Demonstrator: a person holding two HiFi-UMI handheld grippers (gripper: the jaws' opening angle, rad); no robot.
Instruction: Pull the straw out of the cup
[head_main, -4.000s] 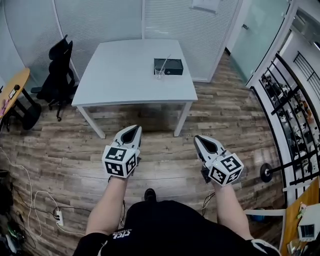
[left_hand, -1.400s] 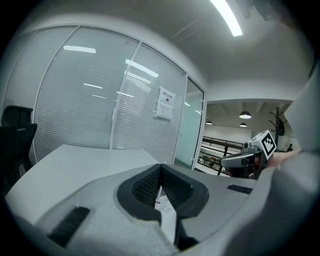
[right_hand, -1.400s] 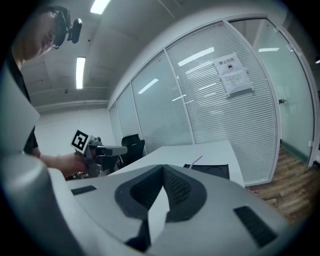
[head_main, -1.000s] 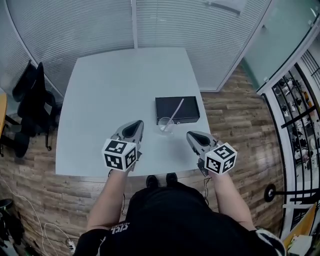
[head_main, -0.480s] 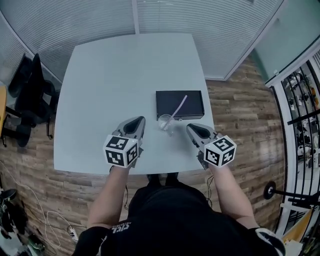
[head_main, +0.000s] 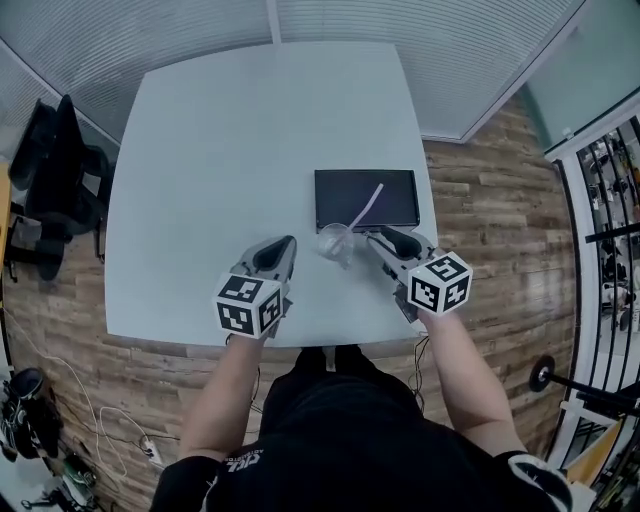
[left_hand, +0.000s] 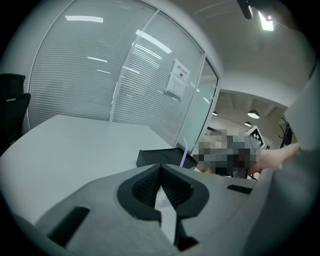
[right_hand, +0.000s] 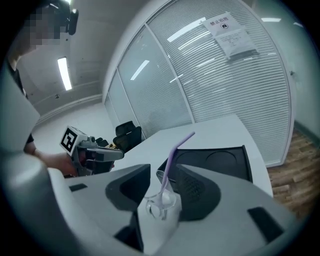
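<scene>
Right gripper view, right hand-held gripper (right_hand: 160, 172) just opening astride cup (right_hand: 161, 202) with straw (right_hand: 172, 155), left hand-held gripper (left_hand: 160, 170) closed.

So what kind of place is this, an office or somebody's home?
Most likely an office meeting room: glass partition walls with blinds, a posted notice on the glass, a plain white table, and a black office chair on a wood-look floor.
</scene>
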